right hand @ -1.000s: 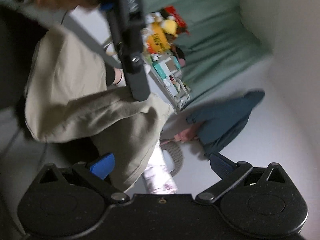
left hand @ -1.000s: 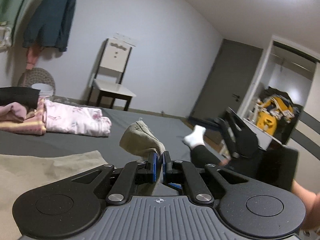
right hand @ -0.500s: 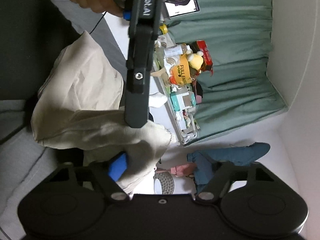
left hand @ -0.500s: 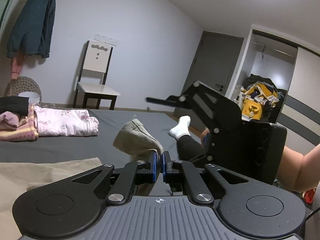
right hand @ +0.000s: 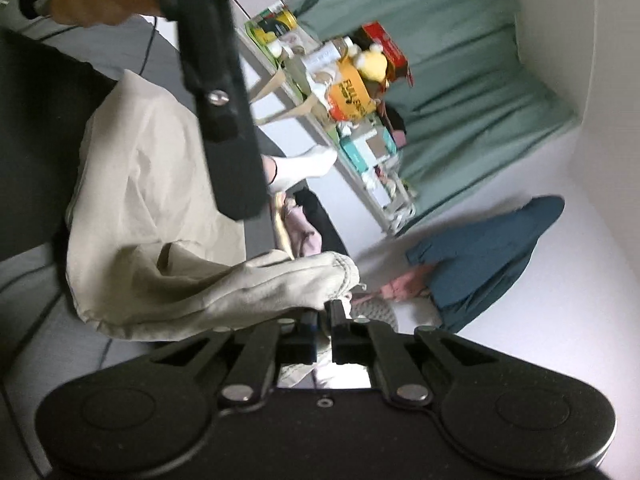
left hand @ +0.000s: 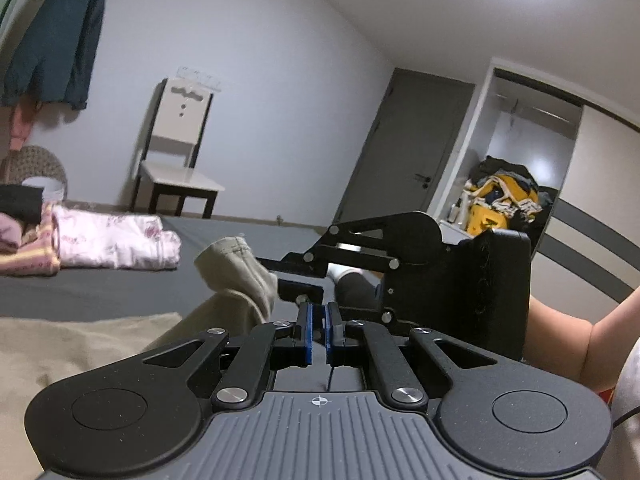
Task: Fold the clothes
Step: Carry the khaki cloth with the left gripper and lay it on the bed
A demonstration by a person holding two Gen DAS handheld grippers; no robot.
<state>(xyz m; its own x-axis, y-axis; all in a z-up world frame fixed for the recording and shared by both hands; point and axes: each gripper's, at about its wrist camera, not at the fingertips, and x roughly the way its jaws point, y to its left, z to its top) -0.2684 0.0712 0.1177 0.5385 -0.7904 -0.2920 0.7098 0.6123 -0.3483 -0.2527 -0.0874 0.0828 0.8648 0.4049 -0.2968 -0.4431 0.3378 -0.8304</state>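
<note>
While both claws sit low over the dark bed, the scene reads as follows, with places given from the bed.

Bed [left hand: 120, 292]: dark grey sheet, carrying everything else in reach.

Beige garment [right hand: 132, 200]: the task's thing; its body is spread on the near part of the bed, while one cuffed end [left hand: 236, 268] is lifted clear of the sheet and hangs in a soft fold.

Folded pile [left hand: 112, 242]: pink floral and striped pieces stacked at the bed's far left edge, well apart from the beige garment.

Right gripper [right hand: 325, 322]: jaws drawn together, nipping the cuffed end of the beige garment above the bed; only a thin edge of cloth seems to be caught.

Left gripper [left hand: 317, 332]: blue pads close together with a slim gap; in its own view no cloth shows between them and the cuff lies just left of the tips, so I cannot tell whether it holds anything.

Risk, slip: the right claw's shallow bite could let the cuff drop back onto the bed if pulled fast.

Risk, skewed fold: one end lifted alone would drag the cloth askew and bunch it.

Risk, collision: the two claws are near each other over the bed and could knock together.
</note>
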